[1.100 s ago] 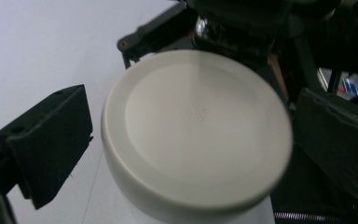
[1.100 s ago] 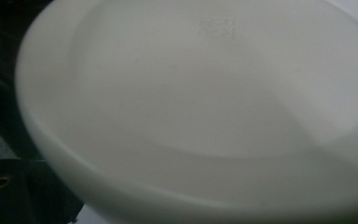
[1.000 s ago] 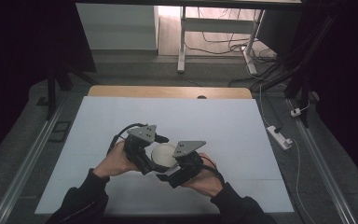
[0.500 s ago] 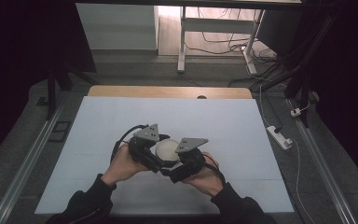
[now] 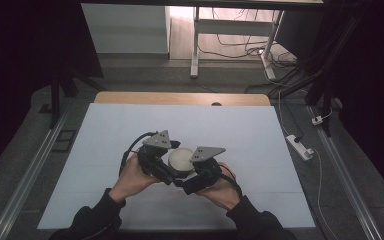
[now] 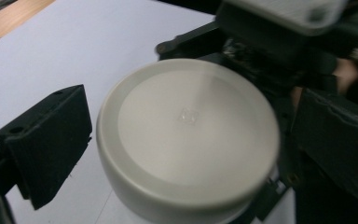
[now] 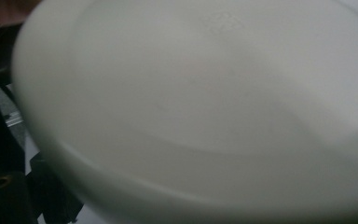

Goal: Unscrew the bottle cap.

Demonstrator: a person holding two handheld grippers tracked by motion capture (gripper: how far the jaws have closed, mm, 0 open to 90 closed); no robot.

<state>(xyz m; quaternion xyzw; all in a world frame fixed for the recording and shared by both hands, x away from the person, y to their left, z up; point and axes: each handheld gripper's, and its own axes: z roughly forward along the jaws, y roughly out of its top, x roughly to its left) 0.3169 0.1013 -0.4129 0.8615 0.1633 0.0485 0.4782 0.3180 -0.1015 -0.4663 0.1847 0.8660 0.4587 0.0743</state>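
A white round container (image 5: 180, 158) with a flat lid (image 6: 186, 135) is held above the white table (image 5: 260, 135), between both grippers near the table's front middle. My left gripper (image 5: 156, 156) comes in from the left. In the left gripper view its jaws stand on either side of the lid with a small gap at each, so it is open. My right gripper (image 5: 201, 172) reaches in from the right and appears shut on the container. In the right gripper view the container (image 7: 200, 107) sits very close and hides most of the jaws.
The white sheet covers most of the table; a wooden strip (image 5: 180, 98) shows along the far edge. Past the table stand a desk frame (image 5: 196, 40) and floor cables. A power strip (image 5: 298, 146) lies on the floor at the right.
Both grippers, still together around the white container, have edged slightly away from the person. Their hold looks the same.
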